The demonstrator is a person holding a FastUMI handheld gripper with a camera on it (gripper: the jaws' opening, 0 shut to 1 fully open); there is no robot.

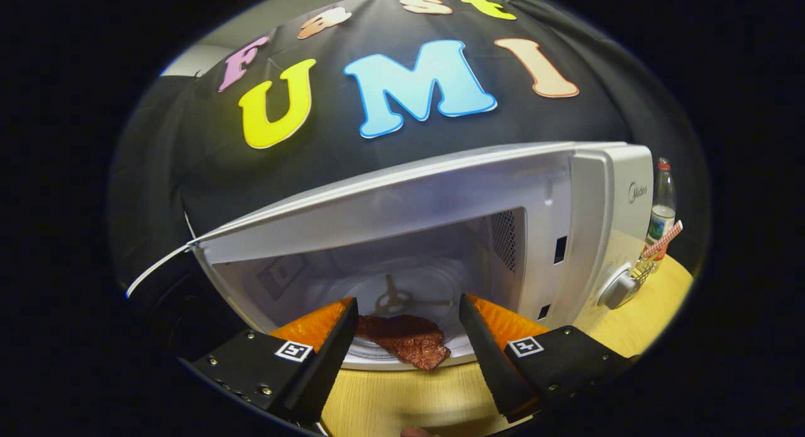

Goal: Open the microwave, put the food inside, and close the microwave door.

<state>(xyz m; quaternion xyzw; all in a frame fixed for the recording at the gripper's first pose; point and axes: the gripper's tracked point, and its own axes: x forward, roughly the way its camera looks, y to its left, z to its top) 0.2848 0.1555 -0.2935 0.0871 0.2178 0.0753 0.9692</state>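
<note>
So the microwave (440, 236) is wide open, and the food (405, 341), a flat, reddish-brown slab with a rough meaty texture, sits at the front lip of the cavity, between the fingers and just ahead of them. The hand-held gripper (409, 324) is spread apart, touching nothing, so I'd say the food is dropped off. It overhangs the edge a bit, which might foul the door. Smooth wooden surface (402, 399) underneath, glass turntable (409, 292) behind the food.
</note>
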